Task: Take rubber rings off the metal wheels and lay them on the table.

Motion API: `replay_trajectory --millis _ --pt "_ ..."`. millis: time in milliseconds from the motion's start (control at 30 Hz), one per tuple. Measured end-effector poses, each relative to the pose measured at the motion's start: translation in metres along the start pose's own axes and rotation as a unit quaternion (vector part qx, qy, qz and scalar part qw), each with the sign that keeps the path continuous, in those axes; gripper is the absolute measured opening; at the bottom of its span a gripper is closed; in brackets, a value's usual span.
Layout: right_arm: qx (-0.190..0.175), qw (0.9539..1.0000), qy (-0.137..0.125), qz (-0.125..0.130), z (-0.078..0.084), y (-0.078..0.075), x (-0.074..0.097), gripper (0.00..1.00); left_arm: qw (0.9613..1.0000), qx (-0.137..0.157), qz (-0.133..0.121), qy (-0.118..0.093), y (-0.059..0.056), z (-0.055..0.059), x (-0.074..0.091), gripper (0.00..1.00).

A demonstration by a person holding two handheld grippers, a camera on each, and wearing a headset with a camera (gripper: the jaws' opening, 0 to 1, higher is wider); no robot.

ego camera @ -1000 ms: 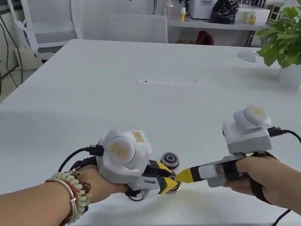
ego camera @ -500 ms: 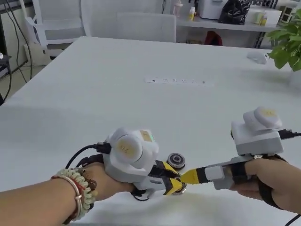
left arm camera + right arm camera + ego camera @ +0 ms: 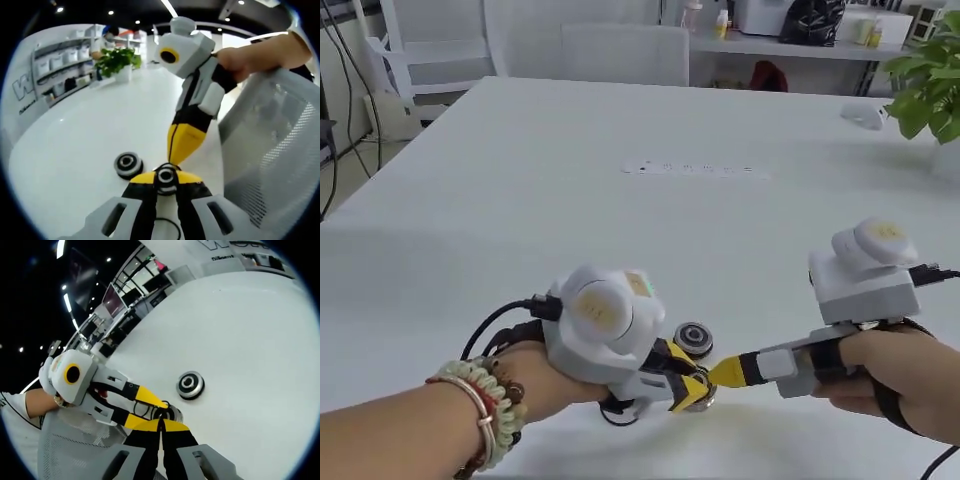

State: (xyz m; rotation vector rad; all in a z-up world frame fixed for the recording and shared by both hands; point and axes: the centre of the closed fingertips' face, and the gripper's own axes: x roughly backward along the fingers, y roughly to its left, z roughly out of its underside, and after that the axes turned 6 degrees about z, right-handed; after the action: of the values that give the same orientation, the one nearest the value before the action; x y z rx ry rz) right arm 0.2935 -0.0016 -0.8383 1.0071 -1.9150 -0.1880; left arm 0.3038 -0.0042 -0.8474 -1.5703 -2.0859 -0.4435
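Clamping a small metal wheel (image 3: 166, 178) between its yellow and black jaws, the left gripper (image 3: 688, 388) sits low in the middle of the head view. The jaws are closed on the wheel from both sides. The left hand (image 3: 535, 385) holds this gripper from the lower left of the frame, and bead bracelets (image 3: 480, 410) lie around the wrist.

The right gripper (image 3: 160, 421) comes in from the lower right of the head view, held by the right hand (image 3: 890, 375). Its two jaws are pressed together into one yellow point, and this point touches the held wheel. If the point pinches something of the wheel, the pictures are too small to tell. In the left gripper view, the right gripper comes down from the top centre of the frame to the wheel.

A second wheel (image 3: 693, 337), with a black ring around it, lies flat on the white table (image 3: 620, 220). It is just above the two gripper tips in the head view, near them but apart.

Farther out, a green plant (image 3: 925, 85) stands at the upper right of the head view. A white chair (image 3: 620, 55) stands behind the far edge of the table, at the top centre.
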Motion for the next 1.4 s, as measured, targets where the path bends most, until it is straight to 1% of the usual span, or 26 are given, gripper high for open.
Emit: replay_trajectory --millis 67,100,200,233,367,567,667,767,833,867,933,1000,1033,1067,1267,1400 --pt "0.000 1.0000 -0.002 0.001 -0.001 0.001 0.001 0.00 1.0000 -0.002 0.002 0.002 0.000 0.000 0.001 0.14" --pt "-0.003 1.0000 -0.004 0.003 -0.001 0.000 0.001 0.00 1.0000 0.004 0.005 0.001 0.000 0.001 0.001 0.14" --pt "-0.013 0.9999 -0.009 0.007 -0.003 -0.003 0.003 0.00 1.0000 0.007 0.003 0.002 0.002 0.000 0.003 0.16" --pt "-0.015 0.9998 -0.012 0.008 -0.005 -0.003 0.004 0.00 1.0000 0.001 0.002 0.001 0.002 -0.002 0.003 0.17" --pt "-0.021 0.9995 -0.024 0.005 -0.010 -0.001 0.007 0.00 1.0000 -0.005 -0.001 -0.005 0.003 -0.008 0.006 0.18" --pt "-0.023 0.9991 -0.035 0.000 -0.015 0.001 0.009 0.00 0.9999 -0.008 -0.006 -0.012 0.007 -0.014 0.011 0.19" --pt "-0.023 0.9989 -0.041 0.000 -0.017 0.002 0.011 0.00 0.9997 -0.014 -0.010 -0.018 0.008 -0.020 0.015 0.20" --pt "-0.025 0.9986 -0.047 -0.001 -0.020 0.001 0.013 0.00 0.9994 -0.026 -0.016 -0.019 0.009 -0.023 0.017 0.20" --pt "-0.026 0.9983 -0.051 -0.001 -0.022 0.001 0.014 0.00 0.9992 -0.028 -0.016 -0.022 0.009 -0.026 0.019 0.20" --pt "-0.025 0.9982 -0.054 -0.002 -0.023 0.002 0.015 0.00 0.9992 -0.028 -0.016 -0.023 0.009 -0.027 0.019 0.22" --pt "-0.027 0.9977 -0.061 -0.004 -0.026 0.003 0.017 0.00 0.9990 -0.024 -0.015 -0.033 0.009 -0.033 0.023 0.28" --pt "-0.029 0.9973 -0.067 -0.006 -0.029 0.003 0.018 0.00 0.9989 -0.031 -0.013 -0.033 0.008 -0.034 0.025 0.31" --pt "-0.029 0.9973 -0.068 -0.006 -0.029 0.003 0.018 0.00 0.9985 -0.042 -0.018 -0.030 0.009 -0.035 0.026 0.32" --pt "-0.029 0.9972 -0.068 -0.006 -0.030 0.003 0.018 0.00 0.9984 -0.044 -0.020 -0.029 0.010 -0.035 0.027 0.33" --pt "-0.029 0.9966 -0.077 -0.011 -0.034 0.005 0.020 0.00 0.9986 -0.040 -0.016 -0.029 0.010 -0.036 0.036 0.43" --pt "-0.032 0.9957 -0.086 -0.012 -0.037 0.005 0.023 0.00 0.9988 -0.039 -0.008 -0.030 0.009 -0.037 0.039 0.44"
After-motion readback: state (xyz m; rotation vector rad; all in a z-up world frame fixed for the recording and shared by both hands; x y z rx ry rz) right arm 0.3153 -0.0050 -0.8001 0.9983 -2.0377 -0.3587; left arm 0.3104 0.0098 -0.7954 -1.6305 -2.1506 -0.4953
